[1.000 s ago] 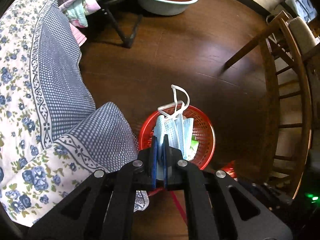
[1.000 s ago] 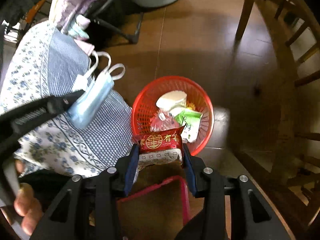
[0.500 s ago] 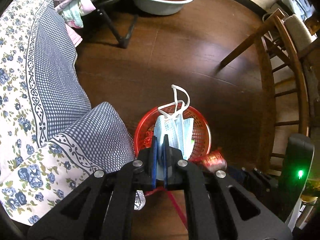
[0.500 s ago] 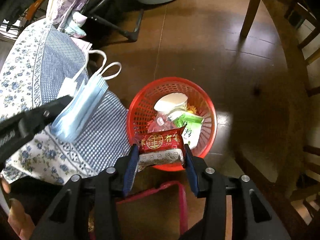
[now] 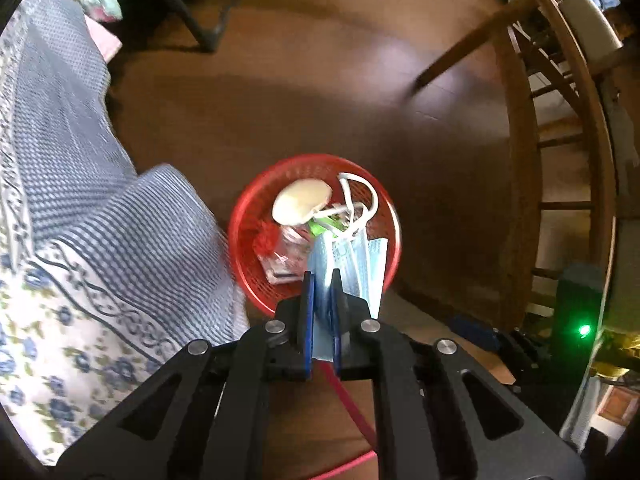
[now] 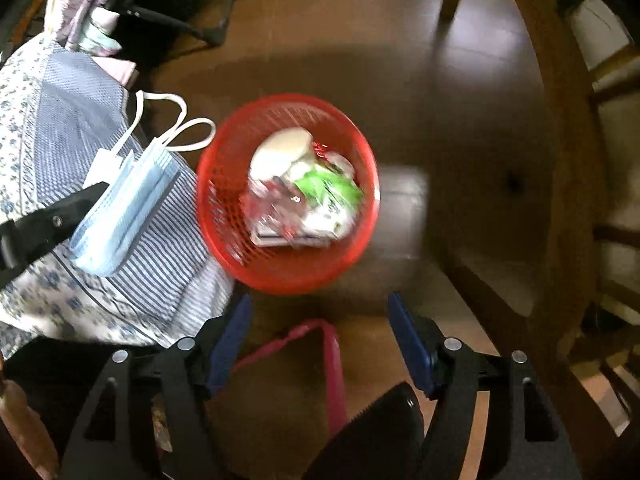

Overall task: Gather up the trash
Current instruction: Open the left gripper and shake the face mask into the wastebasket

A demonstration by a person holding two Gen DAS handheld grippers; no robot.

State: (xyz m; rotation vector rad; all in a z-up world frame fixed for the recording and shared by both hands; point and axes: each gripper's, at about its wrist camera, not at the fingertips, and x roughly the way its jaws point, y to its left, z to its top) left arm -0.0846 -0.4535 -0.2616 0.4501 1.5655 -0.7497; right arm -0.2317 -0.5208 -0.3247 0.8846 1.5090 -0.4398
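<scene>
Pleated blue face mask [image 5: 352, 264] is pinched by the left gripper [image 5: 321, 280] above the red mesh basket's [image 5: 246, 268] rim; if released there, it may be caught outside, while the right gripper [image 6: 318, 312], just opening, is spread empty.

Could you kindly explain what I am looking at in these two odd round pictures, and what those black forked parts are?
No robot here: a person carries a hand-held claw in each hand, and each claw has a wide-angle camera looking along its two fingers. That is why the pictures bulge.

The left claw's view shows it shut on a blue mask, which hangs above a red basket standing on the wooden floor. The right claw's view shows the same mask from the side, beside the basket.

The right claw has just been opening and has nothing between its fingers. The basket already holds wrappers and a pale lid. A patterned cloth lies on the left, a chair on the right.
</scene>
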